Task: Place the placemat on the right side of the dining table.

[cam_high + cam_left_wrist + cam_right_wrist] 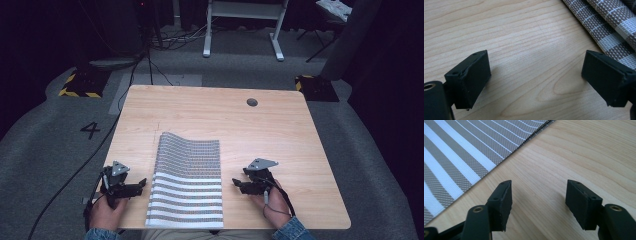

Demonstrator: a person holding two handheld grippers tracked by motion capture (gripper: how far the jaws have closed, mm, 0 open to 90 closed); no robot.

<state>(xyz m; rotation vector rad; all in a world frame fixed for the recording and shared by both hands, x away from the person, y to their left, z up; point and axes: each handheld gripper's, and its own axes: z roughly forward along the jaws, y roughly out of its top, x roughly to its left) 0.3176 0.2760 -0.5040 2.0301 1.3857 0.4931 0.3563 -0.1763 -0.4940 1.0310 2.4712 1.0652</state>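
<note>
A folded woven placemat [186, 181] with grey-brown and white stripes lies on the wooden table [215, 115], reaching the near edge. My left gripper [142, 184] rests just left of the mat, jaws open over bare wood. In the left gripper view the left gripper [535, 77] has nothing between its jaws, and the mat's layered edge [609, 22] sits at the upper right. My right gripper [236, 185] stands just right of the mat, pointing at it. In the right gripper view the right gripper [539, 200] is open and empty, with the mat [461, 157] at the upper left.
A round cable hole [252, 102] is set in the table's far right part. Beyond the table are a white desk frame [245, 25], floor cables [150, 60] and yellow-black marked bases [82, 82]. Bare wood spreads over the far half.
</note>
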